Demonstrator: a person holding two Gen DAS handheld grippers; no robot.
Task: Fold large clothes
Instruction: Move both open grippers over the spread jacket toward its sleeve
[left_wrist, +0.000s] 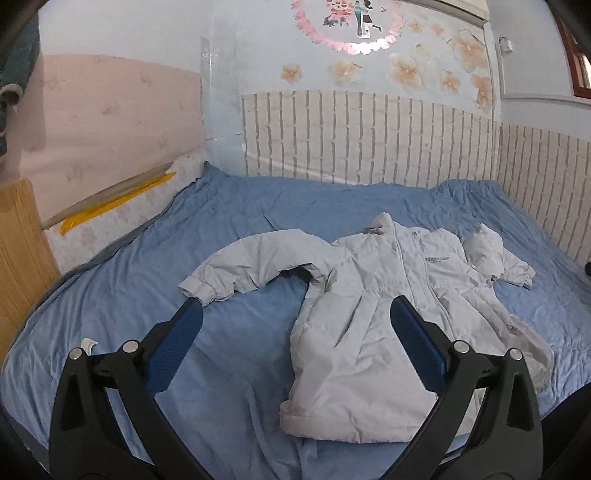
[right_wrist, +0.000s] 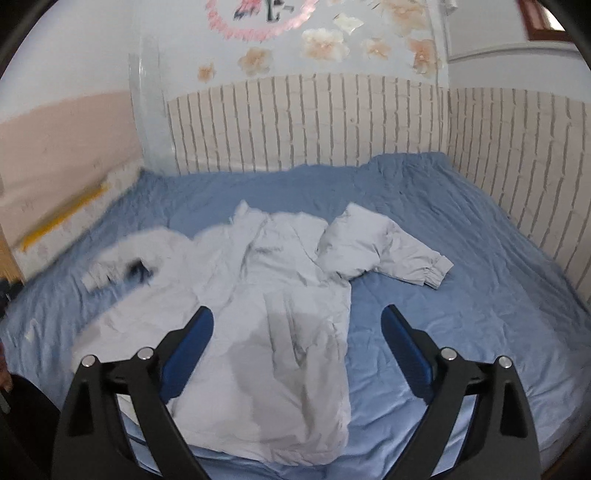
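Observation:
A pale grey padded jacket (left_wrist: 376, 317) lies spread front-up on the blue bedsheet (left_wrist: 236, 221), hem towards me and collar at the far end. Its left sleeve (left_wrist: 255, 266) stretches out to the left; its right sleeve (left_wrist: 495, 258) is bunched at the far right. My left gripper (left_wrist: 295, 314) hangs open above the jacket's left side, nothing between its blue pads. In the right wrist view the same jacket (right_wrist: 273, 332) lies below my right gripper (right_wrist: 297, 321), which is open and empty, with the right sleeve (right_wrist: 388, 254) folded beside it.
The bed (right_wrist: 480, 258) fills both views and is walled by a pale brick-pattern panel (left_wrist: 369, 136) at the back and right. A wooden board (left_wrist: 18, 258) stands at the left edge. A pink wall (left_wrist: 110, 122) with a yellow strip (left_wrist: 118, 199) runs along the left.

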